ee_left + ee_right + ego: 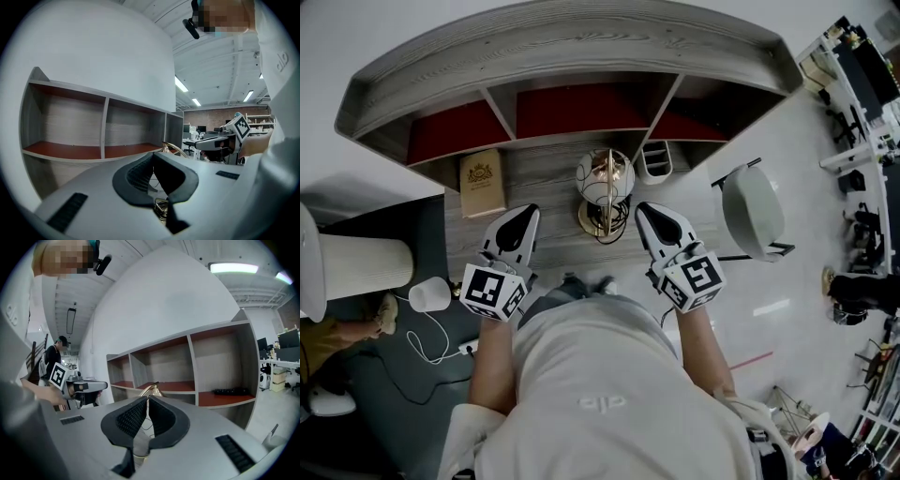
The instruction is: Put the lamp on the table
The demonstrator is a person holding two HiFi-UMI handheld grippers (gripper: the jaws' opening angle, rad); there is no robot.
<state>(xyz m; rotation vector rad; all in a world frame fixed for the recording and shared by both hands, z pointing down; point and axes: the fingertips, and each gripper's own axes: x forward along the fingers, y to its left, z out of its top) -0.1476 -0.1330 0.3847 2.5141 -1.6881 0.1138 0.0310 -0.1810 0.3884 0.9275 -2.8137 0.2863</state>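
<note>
Closed and empty, the left gripper (pixel 525 215) and right gripper (pixel 648 214) flank the lamp (pixel 605 199) on the tabletop (pixel 539 183); its globe (pixel 592 178) looks fragile, its brass frame (pixel 610 216) the safer hold.

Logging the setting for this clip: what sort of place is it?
Probably an open-plan office or lab workspace: a wooden desk with cubby shelves, workstations with monitors beyond it under ceiling strip lights, and cluttered equipment racks along one side.

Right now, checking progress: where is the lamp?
In the head view, the lamp stands on the desk between the book on its left and the white holder.
</note>
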